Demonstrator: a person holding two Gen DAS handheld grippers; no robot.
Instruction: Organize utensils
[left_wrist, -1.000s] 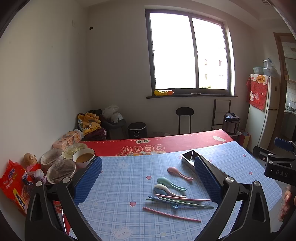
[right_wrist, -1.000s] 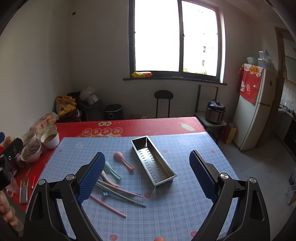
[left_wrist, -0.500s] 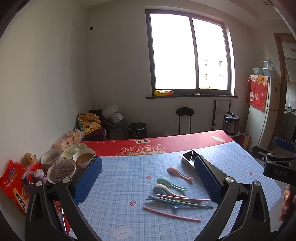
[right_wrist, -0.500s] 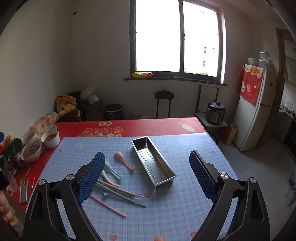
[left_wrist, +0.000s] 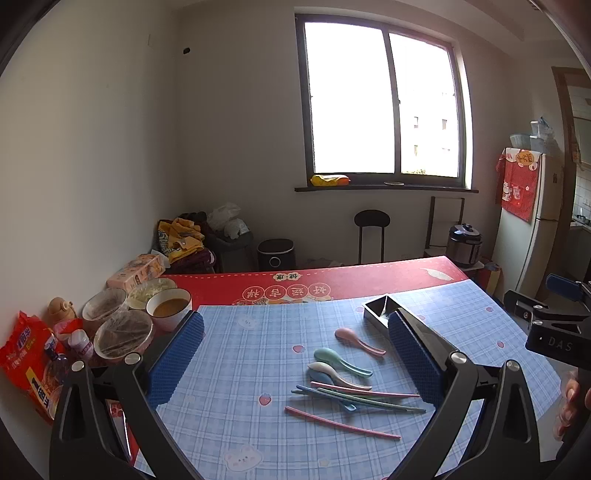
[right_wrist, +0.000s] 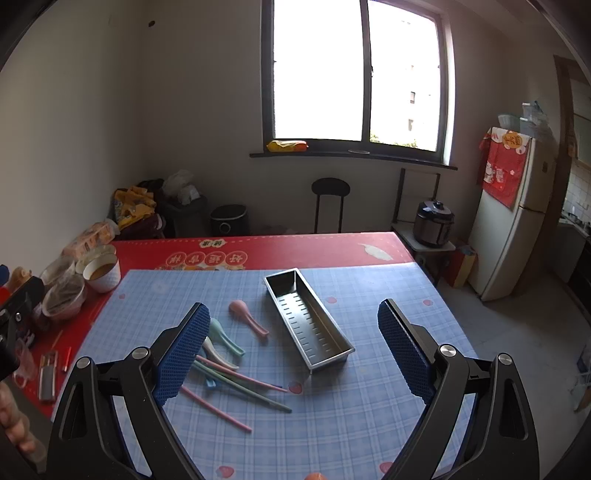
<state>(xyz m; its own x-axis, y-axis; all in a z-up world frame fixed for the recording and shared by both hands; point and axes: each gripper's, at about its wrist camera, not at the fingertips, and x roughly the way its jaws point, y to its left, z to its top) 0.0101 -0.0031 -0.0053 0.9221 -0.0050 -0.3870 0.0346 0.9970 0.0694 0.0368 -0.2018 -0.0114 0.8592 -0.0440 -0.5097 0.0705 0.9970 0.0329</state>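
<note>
Your left gripper (left_wrist: 295, 354) hovers over table, fingers spread wide, holding nothing. Your right gripper (right_wrist: 291, 347) likewise spread, empty. Tray (right_wrist: 308, 319) sits empty on blue cloth (right_wrist: 369, 406). Spoons (right_wrist: 221, 338) and chopsticks (right_wrist: 236, 384) lie loose at tray's 8 o'clock, pink spoon (right_wrist: 245, 315) nearest tray, not touching.

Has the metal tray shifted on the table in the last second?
No. The metal tray sits at the same angle beside the pink spoon, unchanged against the tablecloth's checks.
</note>
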